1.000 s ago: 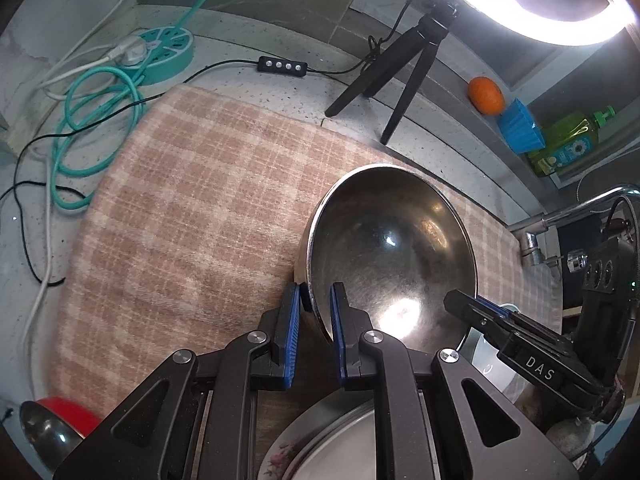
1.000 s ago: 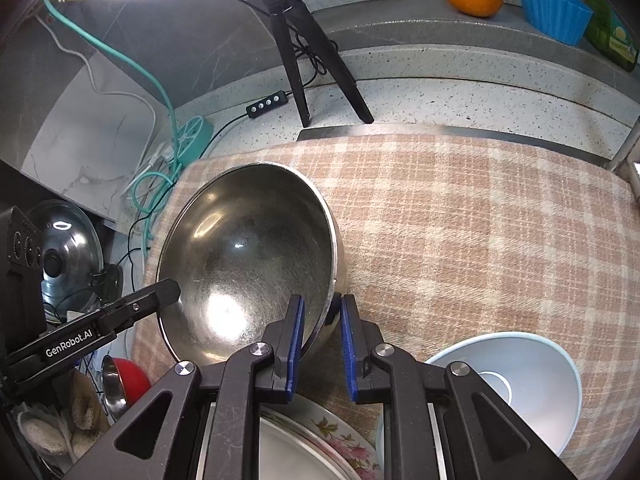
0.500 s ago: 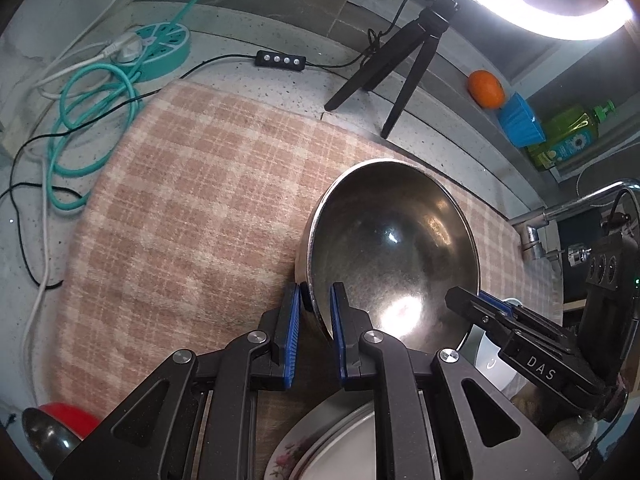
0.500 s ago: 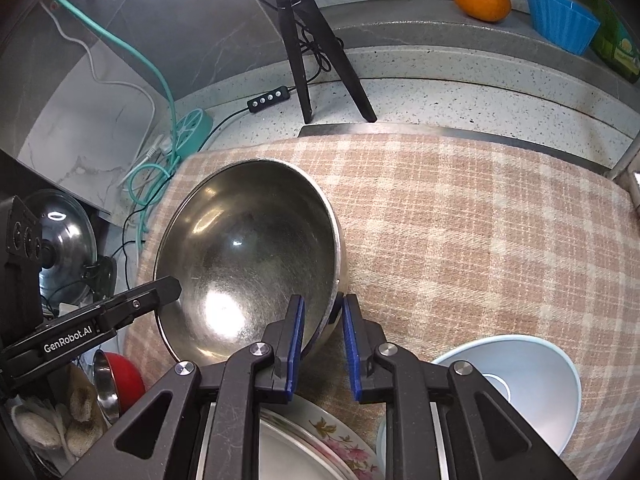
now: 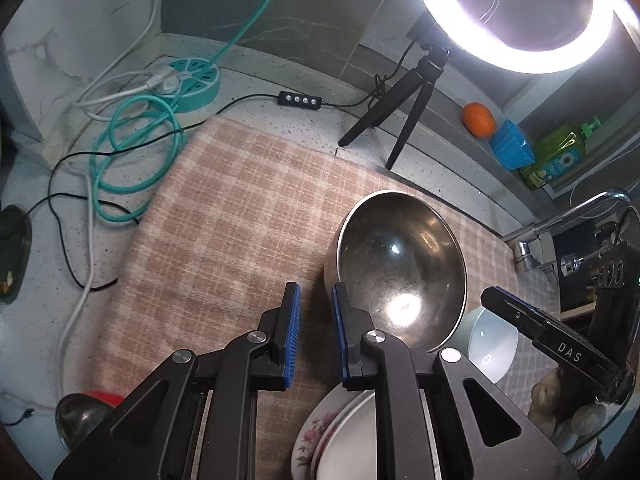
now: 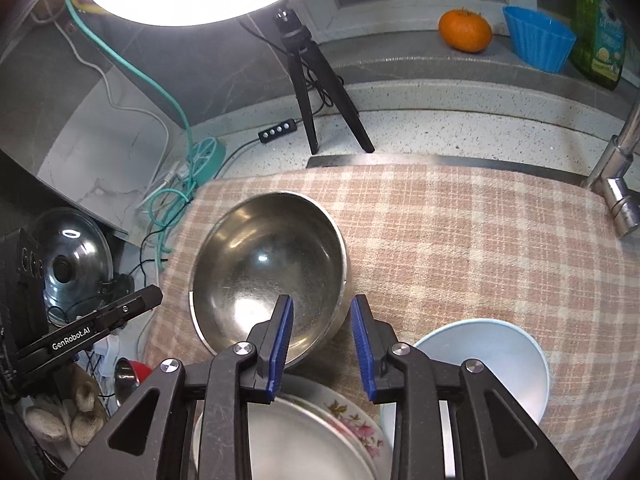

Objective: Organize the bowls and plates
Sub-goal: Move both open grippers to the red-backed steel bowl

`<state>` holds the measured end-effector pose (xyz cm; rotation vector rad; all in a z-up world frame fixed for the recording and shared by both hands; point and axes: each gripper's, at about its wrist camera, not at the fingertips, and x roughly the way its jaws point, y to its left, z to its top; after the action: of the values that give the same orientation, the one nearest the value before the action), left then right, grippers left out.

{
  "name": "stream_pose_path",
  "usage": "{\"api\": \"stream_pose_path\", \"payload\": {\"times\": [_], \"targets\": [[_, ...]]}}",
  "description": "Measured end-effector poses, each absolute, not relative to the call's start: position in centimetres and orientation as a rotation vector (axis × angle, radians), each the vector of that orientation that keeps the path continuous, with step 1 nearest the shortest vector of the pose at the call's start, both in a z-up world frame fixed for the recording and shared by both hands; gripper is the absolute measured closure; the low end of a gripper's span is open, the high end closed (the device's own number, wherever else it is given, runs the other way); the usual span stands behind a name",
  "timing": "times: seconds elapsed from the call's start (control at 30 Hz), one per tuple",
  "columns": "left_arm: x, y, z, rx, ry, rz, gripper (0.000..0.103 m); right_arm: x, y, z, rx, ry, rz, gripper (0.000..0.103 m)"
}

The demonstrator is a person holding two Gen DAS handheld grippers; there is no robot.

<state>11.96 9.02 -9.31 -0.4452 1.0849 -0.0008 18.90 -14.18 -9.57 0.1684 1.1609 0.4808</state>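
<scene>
Both my tools, left tool (image 5: 316, 328) and right tool (image 6: 322, 342), have just released the steel bowl (image 6: 268, 276); it's placed on the cloth (image 6: 460, 240).

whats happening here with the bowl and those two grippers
A person with a gripper in each hand has just set the steel bowl on the checked cloth. Both the left gripper and right gripper have let go of its rim; the right jaws have just been opening. A pale blue bowl and floral plate wait nearby.
</scene>
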Motion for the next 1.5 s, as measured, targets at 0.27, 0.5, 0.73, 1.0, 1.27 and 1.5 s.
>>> {"api": "stream_pose_path", "payload": {"times": [0.27, 0.5, 0.73, 1.0, 1.27, 1.5], "targets": [[7.0, 11.2, -6.5, -0.472, 1.015, 0.009, 0.086, 15.5, -13.1, -6.2, 0.149, 1.070, 0.544, 0.075], [1.6, 14.4, -5.5, -0.527, 0.969, 0.076, 0.086, 12.2, -9.6, -5.0, 0.137, 1.060, 0.651, 0.072], [-3.6, 17.8, -7.3, -0.616, 0.965, 0.184, 0.086, 8.8, -4.7, -5.7, 0.068, 1.076, 0.752, 0.072], [-7.7, 20.8, -10.8, -0.710, 1.003, 0.275, 0.086, 6.7, 1.1, -8.2, 0.009, 1.146, 0.836, 0.072], [-8.8, 21.7, -12.9, -0.724, 1.029, 0.302, 0.086, 5.1, 6.6, -11.2, -0.078, 1.221, 0.884, 0.072], [-8.6, 22.4, -14.0, -0.733, 1.044, 0.317, 0.086, 5.1, 8.4, -13.5, -0.114, 1.282, 0.864, 0.072]]}}
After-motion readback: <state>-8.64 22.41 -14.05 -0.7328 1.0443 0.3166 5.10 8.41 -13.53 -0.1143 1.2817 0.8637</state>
